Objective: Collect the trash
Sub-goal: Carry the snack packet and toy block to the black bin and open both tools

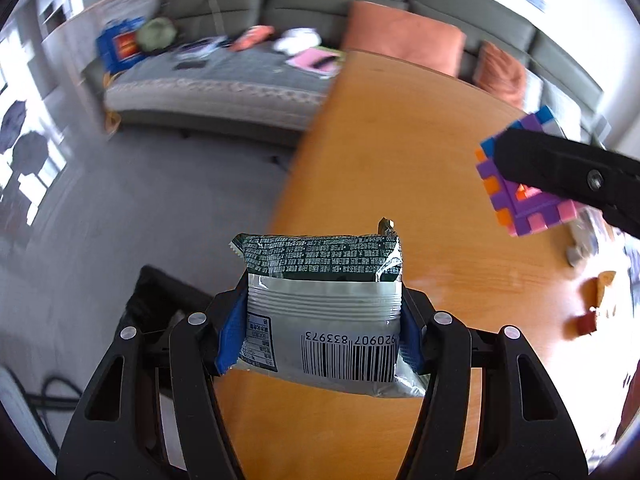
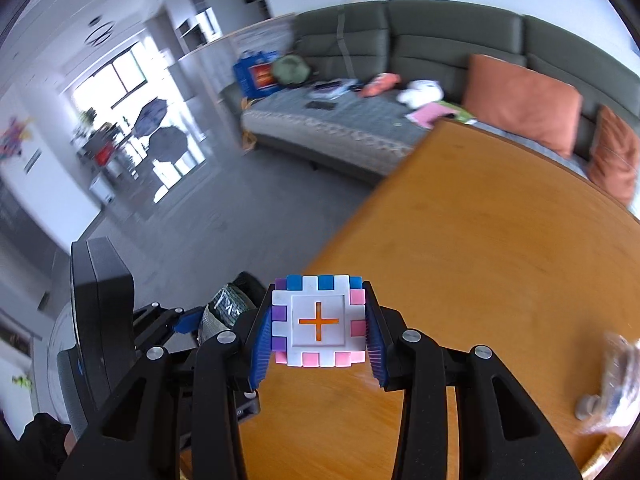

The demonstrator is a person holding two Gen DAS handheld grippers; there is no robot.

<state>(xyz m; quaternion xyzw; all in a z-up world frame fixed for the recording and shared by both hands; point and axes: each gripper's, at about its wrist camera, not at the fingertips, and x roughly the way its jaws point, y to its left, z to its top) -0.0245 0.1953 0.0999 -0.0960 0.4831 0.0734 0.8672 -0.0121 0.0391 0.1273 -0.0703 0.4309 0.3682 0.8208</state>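
My left gripper (image 1: 320,332) is shut on a green and silver snack wrapper (image 1: 320,300) with a barcode, held above the near left edge of the wooden table (image 1: 400,152). My right gripper (image 2: 318,324) is shut on a colourful foam puzzle cube (image 2: 318,320) with an orange cross, held above the table (image 2: 480,260). In the left wrist view the cube (image 1: 520,184) and the right gripper hang at the right. In the right wrist view the left gripper (image 2: 188,324) and the wrapper (image 2: 224,304) show at the lower left.
A grey sofa (image 1: 240,64) with orange cushions (image 1: 404,36) and scattered items stands beyond the table. Small objects (image 1: 588,320) lie at the table's right side, and a clear plastic piece (image 2: 616,384) too. A black bin (image 1: 160,300) sits on the floor left of the table.
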